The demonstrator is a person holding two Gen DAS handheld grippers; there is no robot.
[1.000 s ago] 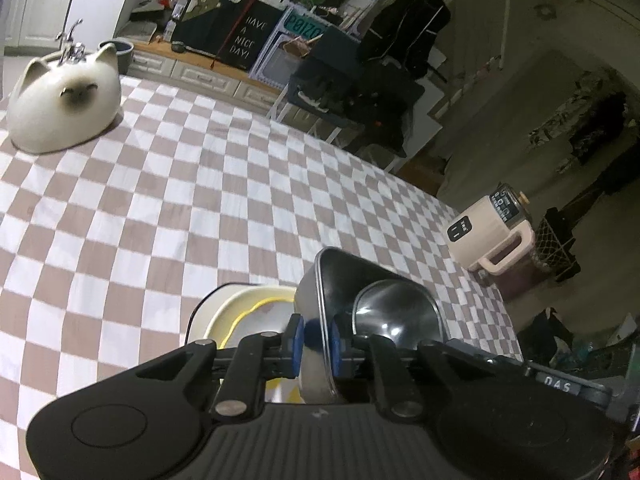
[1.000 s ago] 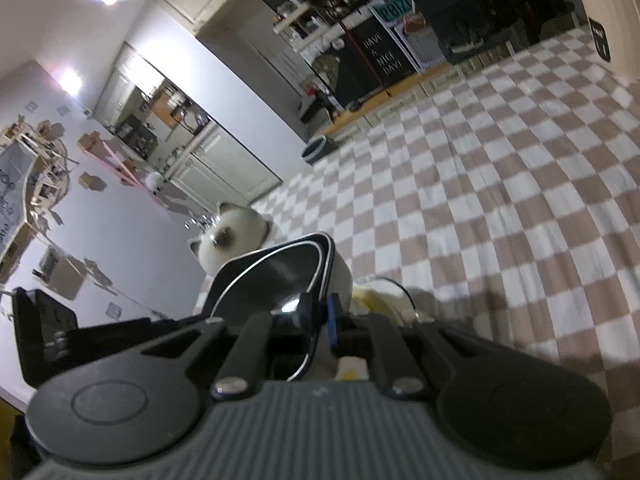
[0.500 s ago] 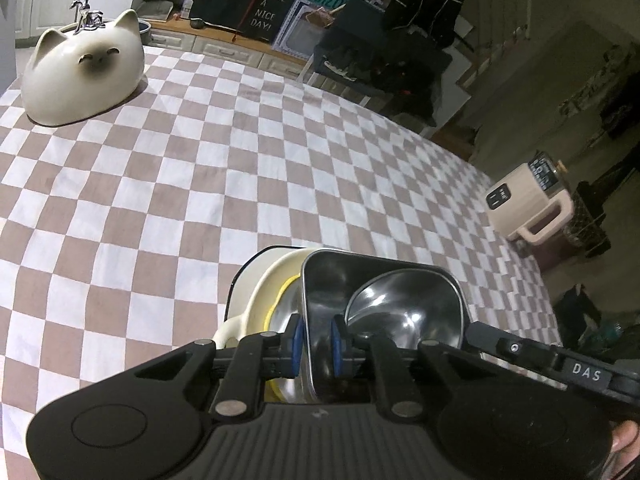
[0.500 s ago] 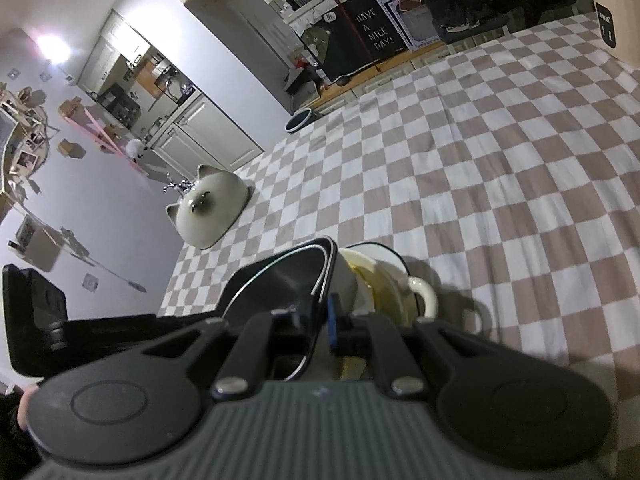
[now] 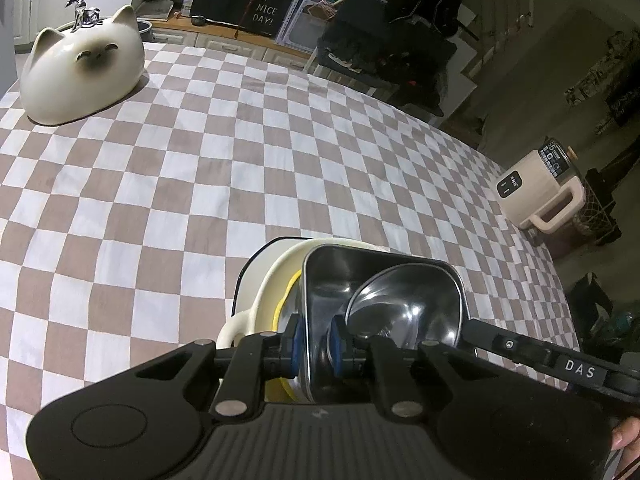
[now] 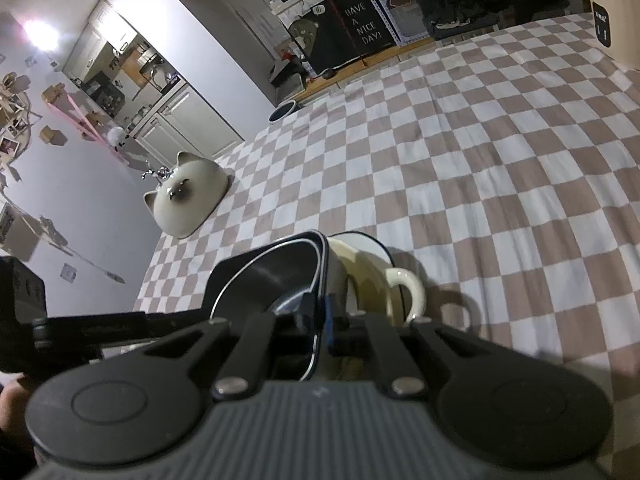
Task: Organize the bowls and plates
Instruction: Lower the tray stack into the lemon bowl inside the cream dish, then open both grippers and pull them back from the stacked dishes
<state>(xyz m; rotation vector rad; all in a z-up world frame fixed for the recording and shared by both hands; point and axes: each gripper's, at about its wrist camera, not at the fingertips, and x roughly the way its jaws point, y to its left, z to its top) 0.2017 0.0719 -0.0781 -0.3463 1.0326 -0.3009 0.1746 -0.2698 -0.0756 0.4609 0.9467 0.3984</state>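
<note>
A square steel tray (image 5: 332,280) with a round steel bowl (image 5: 404,304) inside it hangs tilted over a cream handled bowl (image 5: 276,280). That cream bowl holds something yellow (image 5: 286,308) and stands on a dark-rimmed white plate (image 5: 250,272). My left gripper (image 5: 316,344) is shut on the tray's near rim. From the opposite side my right gripper (image 6: 320,316) pinches the steel tray (image 6: 256,272) at its rim, jaws closing on it. The cream bowl (image 6: 360,264) and its plate (image 6: 372,240) show just right of the tray. Whether the tray touches the cream bowl I cannot tell.
A cat-shaped ceramic dish (image 5: 80,72) sits at the table's far left corner. The checked tablecloth (image 5: 280,152) stretches bare ahead. A beige appliance (image 5: 536,184) stands on the floor past the right edge. A cardboard box (image 6: 612,12) stands at the far right.
Both grippers have brought the steel tray down and over the cream bowl. The views have tipped downward, so the cat dish shows closer to the top.
</note>
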